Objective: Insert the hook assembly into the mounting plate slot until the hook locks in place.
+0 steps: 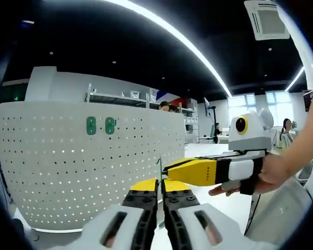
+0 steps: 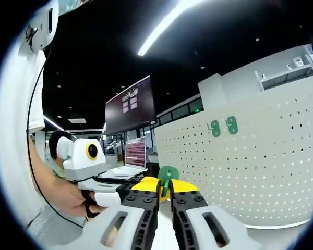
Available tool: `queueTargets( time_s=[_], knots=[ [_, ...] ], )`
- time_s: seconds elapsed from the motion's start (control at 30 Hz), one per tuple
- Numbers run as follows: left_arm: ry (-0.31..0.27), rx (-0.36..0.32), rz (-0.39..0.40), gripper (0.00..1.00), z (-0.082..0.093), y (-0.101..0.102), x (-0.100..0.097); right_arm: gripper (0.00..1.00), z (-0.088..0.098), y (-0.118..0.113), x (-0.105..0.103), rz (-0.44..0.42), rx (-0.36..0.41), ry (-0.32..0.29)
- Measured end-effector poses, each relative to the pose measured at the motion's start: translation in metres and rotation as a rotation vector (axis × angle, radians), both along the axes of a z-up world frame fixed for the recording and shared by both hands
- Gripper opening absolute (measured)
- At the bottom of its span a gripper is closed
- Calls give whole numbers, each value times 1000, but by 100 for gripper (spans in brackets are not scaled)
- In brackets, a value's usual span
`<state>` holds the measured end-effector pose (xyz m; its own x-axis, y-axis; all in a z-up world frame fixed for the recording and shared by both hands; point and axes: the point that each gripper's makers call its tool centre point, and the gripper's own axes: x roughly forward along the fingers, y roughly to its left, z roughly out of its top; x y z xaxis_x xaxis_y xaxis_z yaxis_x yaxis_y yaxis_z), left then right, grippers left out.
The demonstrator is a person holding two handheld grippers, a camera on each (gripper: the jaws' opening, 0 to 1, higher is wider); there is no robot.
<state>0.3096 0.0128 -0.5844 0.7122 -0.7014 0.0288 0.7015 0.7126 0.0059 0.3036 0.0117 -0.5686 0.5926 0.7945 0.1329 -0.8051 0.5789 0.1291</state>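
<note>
Ahead of both grippers stands our largest item, a white perforated board [image 1: 68, 166]: curved sheet, matt, stiff, evenly holed. At its eleven o'clock sit two green mounting plates [image 1: 100, 125], small, flat, rounded, each with slot openings.

Held item: a green hook piece [image 2: 167, 177], hard moulded plastic by its look, thin on edge in the left gripper view. We judge it light, rigid and somewhat slick; take it by the flat faces.

Right gripper [image 2: 165, 191]: clamped on the hook. Left gripper [image 1: 160, 188]: jaws nearly together around the same piece.
</note>
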Motion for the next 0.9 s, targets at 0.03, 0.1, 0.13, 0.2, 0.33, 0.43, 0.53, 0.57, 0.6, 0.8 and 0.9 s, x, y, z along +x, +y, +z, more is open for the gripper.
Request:
queueTargets(
  time_s=[0.03,0.1,0.13,0.2,0.33,0.43,0.53,0.57,0.6,0.8,0.9],
  knots=[
    [-5,4,1,2,0,-1,-1,5,0,-1,0,-1,7,5],
    [-5,1,4,2,1,-1,0,4,0,-1,0,-8,18,14],
    [-2,4,5,2,1,-1,0,4,0,-1,1,-14,15,15],
    [-4,4,7,2,1,-1,0,4,-1,-1,1,-21,16,17],
    [-5,4,5,2,1,-2,0,2,0,-4,2,-51,13,14],
    [0,2,7,2,1,-3,0,2,0,-4,1,-60,25,27],
    [3,0,5,2,0,-2,0,1,0,-4,2,-61,19,29],
    [1,3,6,2,0,-2,0,1,0,-4,2,-62,15,27],
    [3,3,6,2,0,-2,0,1,-1,-4,2,-63,17,31],
    [1,-3,6,2,1,-2,0,1,0,-3,3,-62,21,36],
    [-1,-4,6,2,2,-2,0,0,1,-4,3,-66,21,45]
  ],
)
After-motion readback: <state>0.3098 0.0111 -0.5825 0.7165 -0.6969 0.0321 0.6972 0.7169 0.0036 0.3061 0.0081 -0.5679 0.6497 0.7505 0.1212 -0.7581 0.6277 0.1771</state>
